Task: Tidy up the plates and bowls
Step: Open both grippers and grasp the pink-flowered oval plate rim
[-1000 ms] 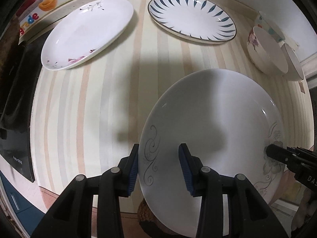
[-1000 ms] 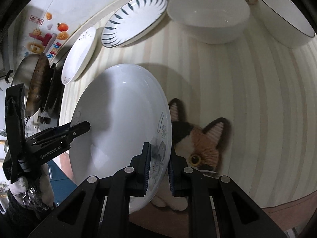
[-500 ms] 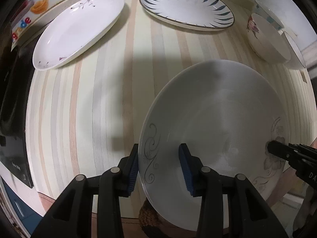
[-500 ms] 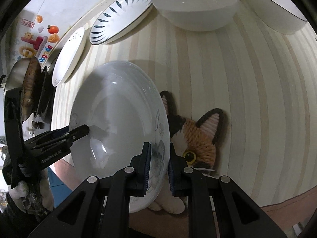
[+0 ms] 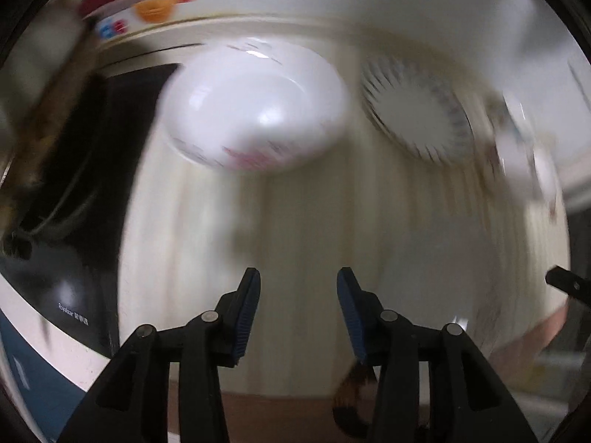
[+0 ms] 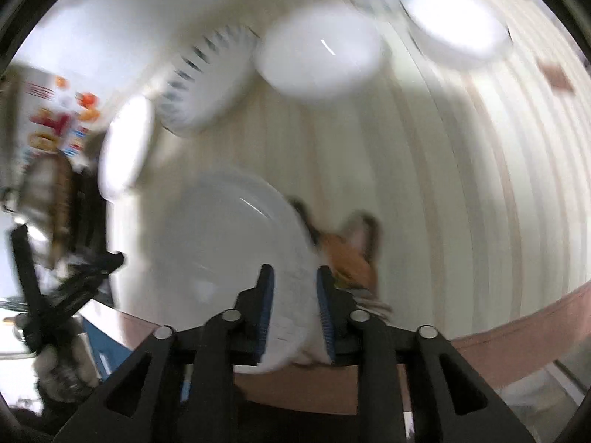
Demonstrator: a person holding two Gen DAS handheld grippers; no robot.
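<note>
Right wrist view: the big white plate (image 6: 229, 243) now lies on the striped worktop (image 6: 424, 184), its rim between the right hand-held gripper (image 6: 293, 302) whose jaws have just opened. The left hand-held gripper (image 5: 298, 310), empty and parted, has pulled away, so this plate looks placed.

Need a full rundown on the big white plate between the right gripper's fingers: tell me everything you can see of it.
The big white plate looks like glossy glazed ceramic, round and shallow, with faint grey markings near the rim, blurred. It lies on the striped tabletop, partly over a cat-face mat. Its near rim sits between the fingers of the right gripper, whose jaws have just been opening; whether the pads touch it I cannot tell. The left gripper is clear of it.
</note>
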